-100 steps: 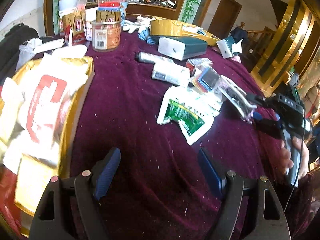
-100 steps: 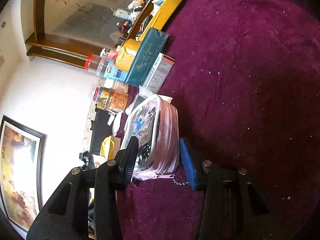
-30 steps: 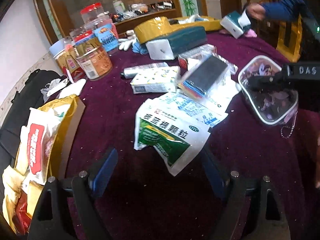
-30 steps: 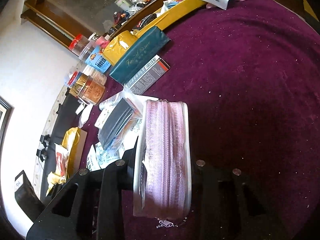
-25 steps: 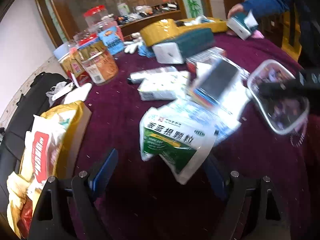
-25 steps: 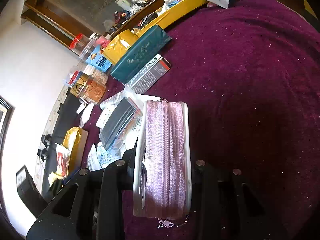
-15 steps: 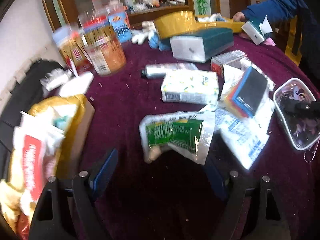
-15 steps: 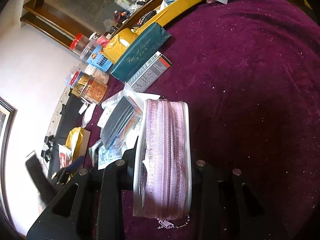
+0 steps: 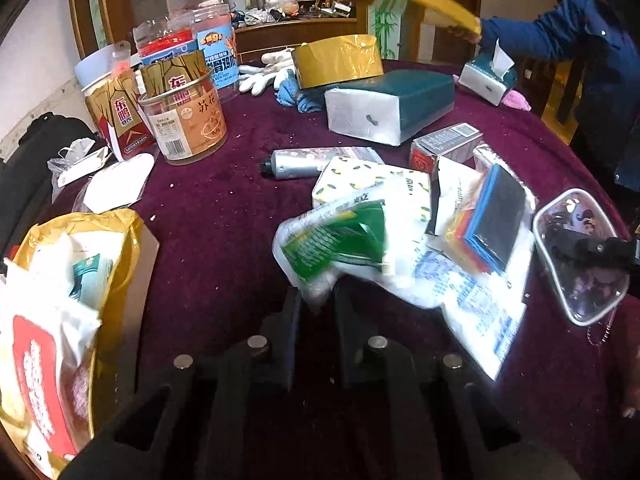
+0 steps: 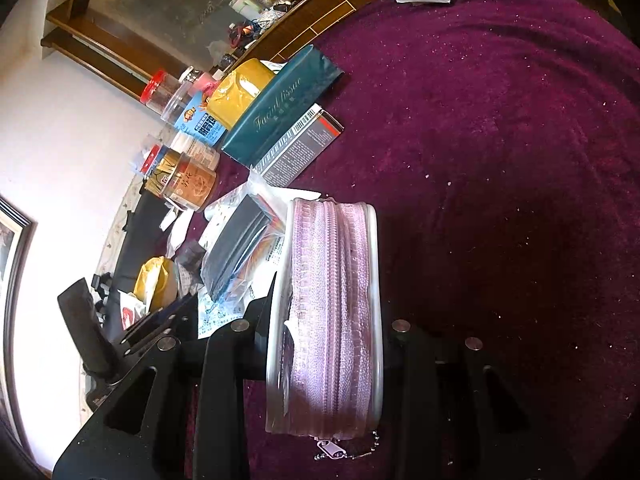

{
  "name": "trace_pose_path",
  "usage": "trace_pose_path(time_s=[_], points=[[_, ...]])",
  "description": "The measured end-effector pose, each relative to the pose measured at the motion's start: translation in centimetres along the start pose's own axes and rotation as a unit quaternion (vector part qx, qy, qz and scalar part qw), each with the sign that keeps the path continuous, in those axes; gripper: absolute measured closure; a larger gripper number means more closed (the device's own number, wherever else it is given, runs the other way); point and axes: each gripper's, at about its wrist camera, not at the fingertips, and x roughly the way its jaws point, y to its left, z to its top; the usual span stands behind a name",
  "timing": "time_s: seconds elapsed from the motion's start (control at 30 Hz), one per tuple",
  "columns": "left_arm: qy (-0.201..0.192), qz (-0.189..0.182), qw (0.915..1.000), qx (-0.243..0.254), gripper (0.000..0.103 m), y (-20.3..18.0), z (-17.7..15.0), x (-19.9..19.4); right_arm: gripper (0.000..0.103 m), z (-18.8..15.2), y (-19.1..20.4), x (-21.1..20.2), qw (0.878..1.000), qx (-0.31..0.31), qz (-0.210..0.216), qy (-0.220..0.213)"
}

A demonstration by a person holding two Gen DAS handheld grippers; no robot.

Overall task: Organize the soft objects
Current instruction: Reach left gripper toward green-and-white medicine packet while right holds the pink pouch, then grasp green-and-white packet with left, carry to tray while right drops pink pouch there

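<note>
Fingers of the left gripper [image 9: 316, 312] have just been closing and now pinch the lower corner of a green-and-white sachet [image 9: 336, 240], lifted blurred above the purple table [image 9: 208, 216]. The right gripper [image 10: 326, 320] clamps a clear pouch with a pink zipper [image 10: 332, 300] between its fingers, just beside a bagged stack of sponges [image 10: 236, 248].

Sachet [image 9: 336, 240] left of sponges [image 9: 494, 220]; pouch [image 9: 580, 256] further right (table edge).
</note>
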Motion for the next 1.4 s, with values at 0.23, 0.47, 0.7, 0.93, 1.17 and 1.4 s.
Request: trace_pose_path(time_s=[0.23,0.47,0.7,0.93,1.17,1.4], points=[[-0.010,0.016,0.9998,0.011,0.073,0.0,0.0,-1.5,0.072,0.1,-0.1,0.0,1.000,0.004,0.003,0.000],[-0.035,0.064,0.9964,0.044,0.021,-0.6,1.2,-1.9,0.072,0.1,0.0,0.0,1.000,0.006,0.003,0.001],[0.002,0.077,0.9909,0.110,0.021,-0.7,2.7,-0.2,0.072,0.1,-0.1,0.1,1.000,0.012,0.005,0.002],[0.044,0.081,0.9680,0.233,0.021,-2.5,3.5,1.1,0.072,0.2,-0.2,0.1,1.000,0.012,0.006,0.003],[0.098,0.033,0.9619,0.253,0.013,-1.9,5.1,4.0,0.072,0.2,-0.2,0.1,1.000,0.014,0.007,0.003],[0.100,-0.046,0.9759,0.188,0.057,-0.9,5.5,4.4,0.072,0.2,-0.2,0.2,1.000,0.012,0.007,0.001]])
